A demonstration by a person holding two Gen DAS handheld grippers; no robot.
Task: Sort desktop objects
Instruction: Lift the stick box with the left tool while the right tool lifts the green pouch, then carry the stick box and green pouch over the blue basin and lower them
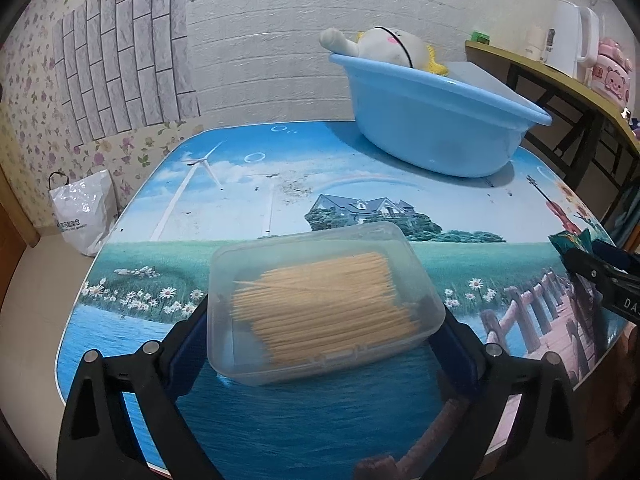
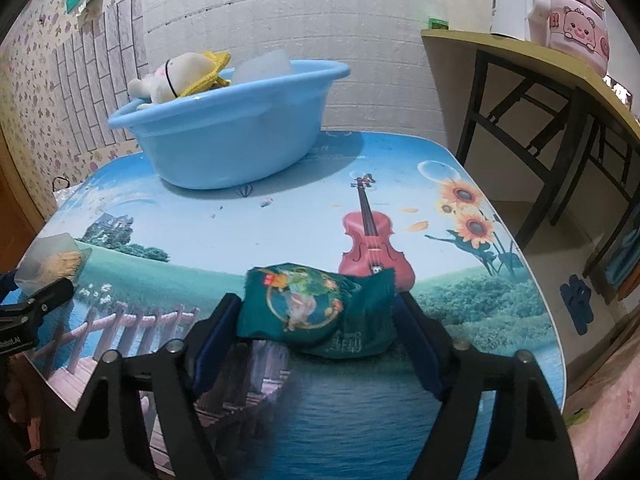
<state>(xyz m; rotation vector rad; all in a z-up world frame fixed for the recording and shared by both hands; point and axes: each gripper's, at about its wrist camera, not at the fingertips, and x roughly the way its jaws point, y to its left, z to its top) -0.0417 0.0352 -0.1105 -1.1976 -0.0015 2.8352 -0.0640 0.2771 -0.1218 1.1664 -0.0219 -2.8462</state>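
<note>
- Left wrist view: the left claw (image 1: 326,344) grips a clear plastic toothpick box (image 1: 324,304) between its two fingers, low in the centre of the frame. The box looks slightly tilted; whether it touches the surface beneath it cannot be told.
- Under it lies the bench (image 1: 248,200), covered with a printed landscape of sky, a house, a meadow and water.
- In the upper right of that frame stands a light blue plastic basin (image 1: 436,120) at the far side of the bench. A white plush toy (image 1: 384,46) with a yellow hat pokes above its rim.
- Right wrist view: the right claw (image 2: 318,312) is clenched on a dark green snack packet (image 2: 316,308), low in the centre of the frame, close above the bench; contact cannot be judged.
- In this view the basin sits in the upper left, well apart from the packet, with the toy and a pale translucent item (image 2: 264,65) already inside.
- At the far left edge of this frame the toothpick box and part of the left claw are visible.
- Judged progress: the sorting seems well along. Some things rest in the basin, and the only loose items seen are the two now held. Both probably need carrying to the basin and releasing there.
- A white kettle (image 1: 570,40) and a pink appliance (image 1: 612,72) stand on a side table at the right.
</note>
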